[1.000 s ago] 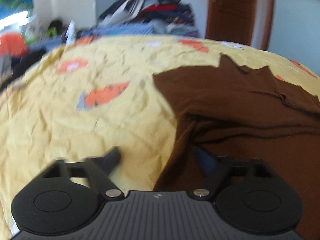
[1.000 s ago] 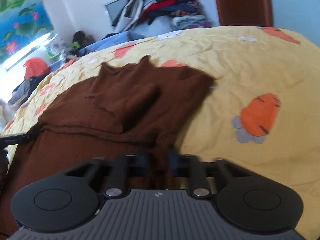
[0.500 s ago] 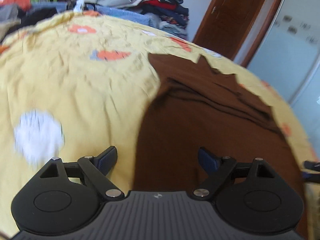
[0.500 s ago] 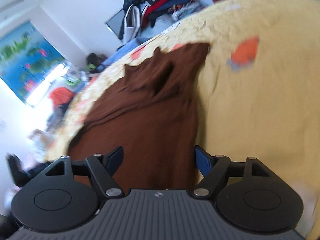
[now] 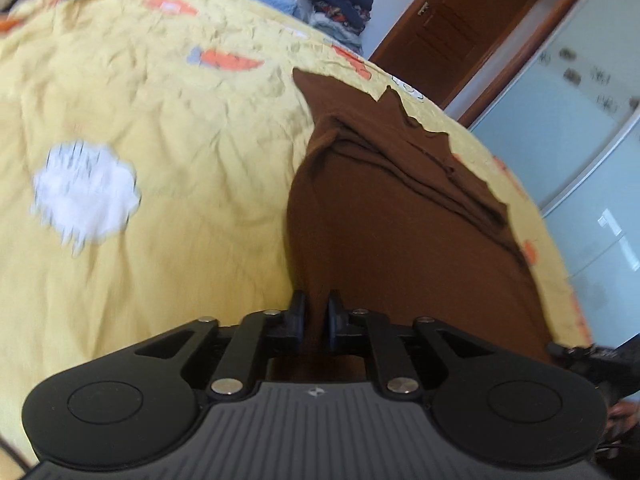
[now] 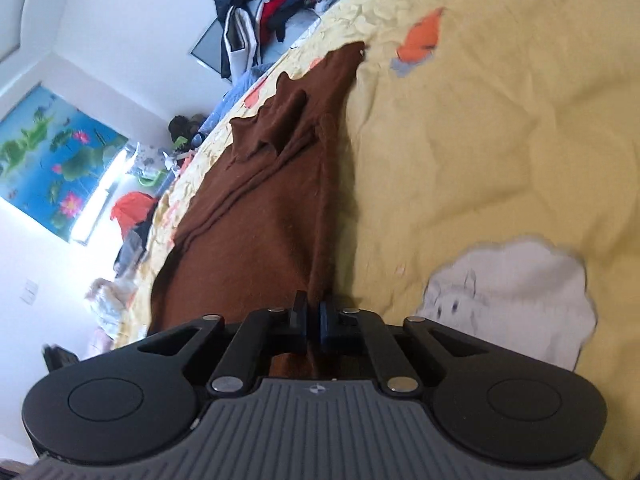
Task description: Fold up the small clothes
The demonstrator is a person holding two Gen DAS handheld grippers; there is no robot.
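A brown garment (image 5: pixel 392 220) lies spread on a yellow bedsheet (image 5: pixel 160 140) with carrot prints, its sleeves folded across its far part. My left gripper (image 5: pixel 316 312) is at the garment's near left edge; its jaws are closing and the brown cloth is pinched between the pads. In the right wrist view the same brown garment (image 6: pixel 264 208) runs away from the camera. My right gripper (image 6: pixel 313 312) sits at its near right edge, jaws closing, with a fold of the brown cloth pressed between them.
A heap of clothes (image 6: pixel 272 4) is stacked beyond the bed's far side. A wooden door (image 5: pixel 460 28) and a pale wardrobe (image 5: pixel 580 120) stand to the right. A picture of flowers (image 6: pixel 52 168) hangs on the left wall. Bare yellow sheet lies either side of the garment.
Both grippers opened wide half a second ago and have now closed on the garment's near edges. Both have rolled, so the bed now looks tilted in each view.
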